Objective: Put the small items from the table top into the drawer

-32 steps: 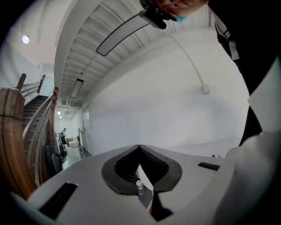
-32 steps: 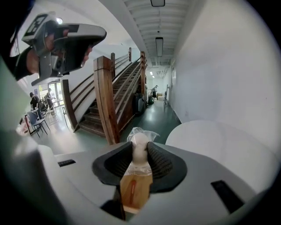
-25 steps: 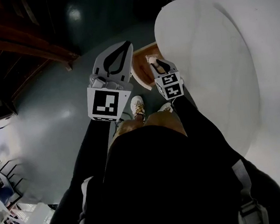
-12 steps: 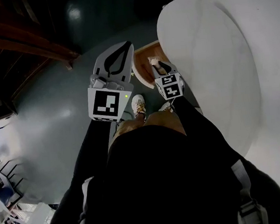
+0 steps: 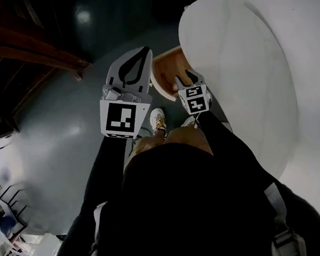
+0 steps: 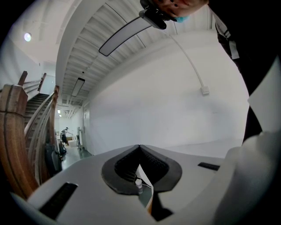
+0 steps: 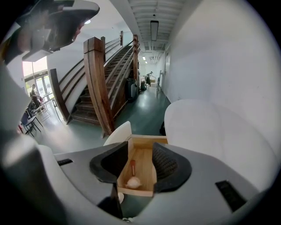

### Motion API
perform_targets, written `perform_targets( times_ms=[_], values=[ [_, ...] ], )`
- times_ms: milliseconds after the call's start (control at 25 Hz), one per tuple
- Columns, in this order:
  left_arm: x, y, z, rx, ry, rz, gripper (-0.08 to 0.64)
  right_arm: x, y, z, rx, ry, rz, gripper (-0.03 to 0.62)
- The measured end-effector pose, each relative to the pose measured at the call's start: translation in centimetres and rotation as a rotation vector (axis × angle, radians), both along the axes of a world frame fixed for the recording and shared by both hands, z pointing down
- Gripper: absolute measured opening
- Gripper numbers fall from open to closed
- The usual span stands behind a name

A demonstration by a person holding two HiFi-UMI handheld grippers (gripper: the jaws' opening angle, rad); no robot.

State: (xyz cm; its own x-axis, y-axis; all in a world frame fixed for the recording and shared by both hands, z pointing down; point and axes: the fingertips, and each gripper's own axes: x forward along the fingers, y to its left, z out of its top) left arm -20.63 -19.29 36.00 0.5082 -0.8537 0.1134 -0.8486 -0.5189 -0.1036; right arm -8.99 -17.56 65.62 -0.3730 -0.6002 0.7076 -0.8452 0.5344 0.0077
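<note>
My right tongs [image 7: 140, 147], just opened wide, grip nothing; the small white round item [image 7: 133, 181] lies in the open wooden drawer [image 7: 147, 140] beneath, so I judge it stowed. My left tongs [image 6: 139, 147] sit closed, empty.

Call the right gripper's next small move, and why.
Probably lift the right gripper straight up, clear of the wooden drawer. Its jaws have just been opening and stand apart with nothing gripped. A small whitish lump and a reddish stick lie on the drawer floor below them, so this drop looks done.
</note>
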Motion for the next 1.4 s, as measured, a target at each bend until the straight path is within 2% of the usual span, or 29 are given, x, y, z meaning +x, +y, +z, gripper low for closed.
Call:
perform_targets(
  times_ms=[800,920,1080,1400],
  values=[
    [0.6,0.0,0.1,0.005,0.009,0.018,0.015,0.5,0.1,-0.7,0.027,-0.008,0.012,0.187],
    [0.5,-0.1,-0.2,0.015,0.006,0.022,0.015,0.4,-0.4,-2.3,0.066,-0.016,0.009,0.187],
    [0.2,-0.2,-1.0,0.015,0.040,0.009,0.015,0.0,-1.7,-5.6,0.142,-0.046,0.008,0.187],
    [0.4,-0.5,-2.8,0.062,0.029,0.021,0.015,-0.5,-4.4,-14.5,0.342,-0.120,0.020,0.187]
  ],
)
